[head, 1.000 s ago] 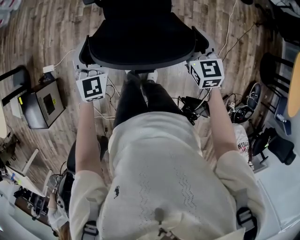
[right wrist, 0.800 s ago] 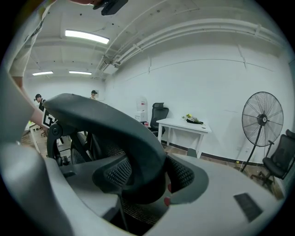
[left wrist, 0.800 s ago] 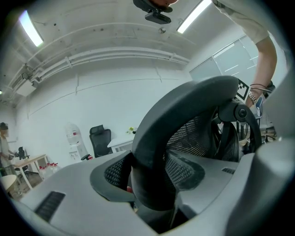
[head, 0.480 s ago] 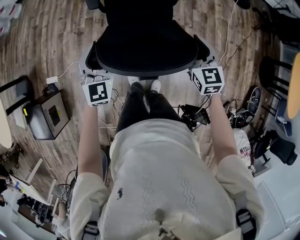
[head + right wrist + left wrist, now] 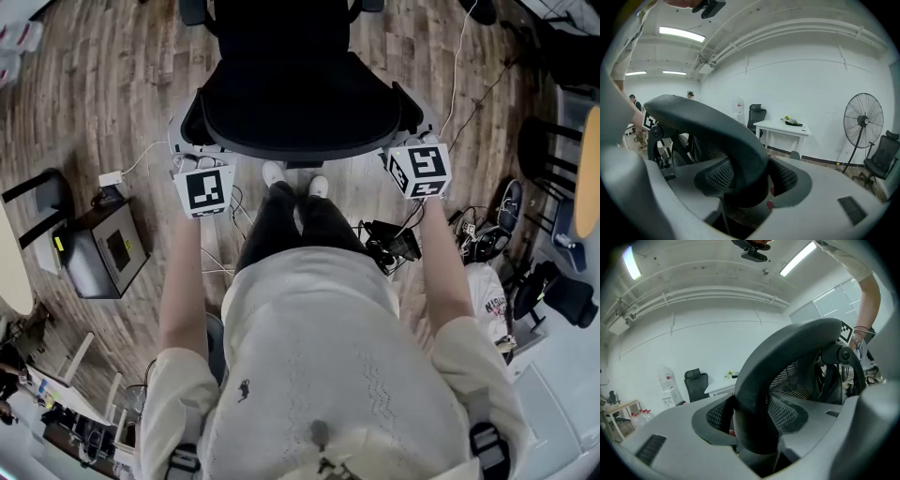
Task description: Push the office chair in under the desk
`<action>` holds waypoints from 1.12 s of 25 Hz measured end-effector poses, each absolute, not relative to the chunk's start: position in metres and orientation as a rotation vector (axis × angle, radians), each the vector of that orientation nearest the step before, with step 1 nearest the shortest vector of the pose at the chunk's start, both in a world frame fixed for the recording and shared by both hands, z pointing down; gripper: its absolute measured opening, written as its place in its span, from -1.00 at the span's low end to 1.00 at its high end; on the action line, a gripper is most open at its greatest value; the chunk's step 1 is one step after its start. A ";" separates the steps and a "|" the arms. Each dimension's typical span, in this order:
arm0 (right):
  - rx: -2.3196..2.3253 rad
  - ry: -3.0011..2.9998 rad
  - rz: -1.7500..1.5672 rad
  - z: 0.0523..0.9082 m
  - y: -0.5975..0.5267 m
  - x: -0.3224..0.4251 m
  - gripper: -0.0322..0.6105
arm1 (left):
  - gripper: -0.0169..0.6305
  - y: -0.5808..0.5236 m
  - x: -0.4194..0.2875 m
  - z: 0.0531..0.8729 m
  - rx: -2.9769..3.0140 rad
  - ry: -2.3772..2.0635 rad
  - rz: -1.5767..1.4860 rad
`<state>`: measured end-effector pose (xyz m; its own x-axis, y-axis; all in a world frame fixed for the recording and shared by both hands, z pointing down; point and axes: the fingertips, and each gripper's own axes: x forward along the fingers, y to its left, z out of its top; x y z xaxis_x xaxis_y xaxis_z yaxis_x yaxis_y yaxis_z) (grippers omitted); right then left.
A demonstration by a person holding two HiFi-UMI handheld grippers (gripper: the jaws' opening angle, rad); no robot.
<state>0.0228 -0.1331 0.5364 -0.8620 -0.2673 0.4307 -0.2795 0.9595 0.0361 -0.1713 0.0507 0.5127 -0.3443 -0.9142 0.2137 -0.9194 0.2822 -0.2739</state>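
Observation:
The black mesh office chair (image 5: 298, 101) stands right in front of me on the wood floor, seen from above. My left gripper (image 5: 193, 152) is shut on the left end of the backrest's top rim (image 5: 787, 352); in the left gripper view its jaws (image 5: 757, 427) wrap the thick black frame. My right gripper (image 5: 407, 133) is shut on the right end of the same rim (image 5: 708, 122), and its jaws (image 5: 745, 183) clasp the frame too. A white desk (image 5: 783, 127) stands ahead by the far wall.
A black box (image 5: 105, 253) sits on the floor at the left, with cables and gear (image 5: 392, 239) at the right. A standing fan (image 5: 863, 123), another black chair (image 5: 757, 115) and a water dispenser (image 5: 668, 384) line the far wall.
The chair and both grippers have rolled forward over the floor; the box and cables have slid back toward me in the head view. Both grips are unchanged.

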 end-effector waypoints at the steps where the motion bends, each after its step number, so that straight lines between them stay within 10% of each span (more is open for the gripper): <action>1: 0.397 -2.666 0.040 0.536 -0.134 0.018 -0.13 | -0.18 0.049 -0.177 0.512 1.796 -2.501 0.553; 28: 0.469 -2.655 0.037 0.535 -0.183 -0.054 -0.13 | -0.18 -0.011 -0.258 0.511 1.867 -2.475 0.575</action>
<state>-0.0542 -0.1829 0.5351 -0.8448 -0.3199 0.4290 -0.3317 0.9421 0.0493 -0.2578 -0.0112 0.5110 -0.2984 -0.9317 0.2072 -0.9276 0.2320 -0.2930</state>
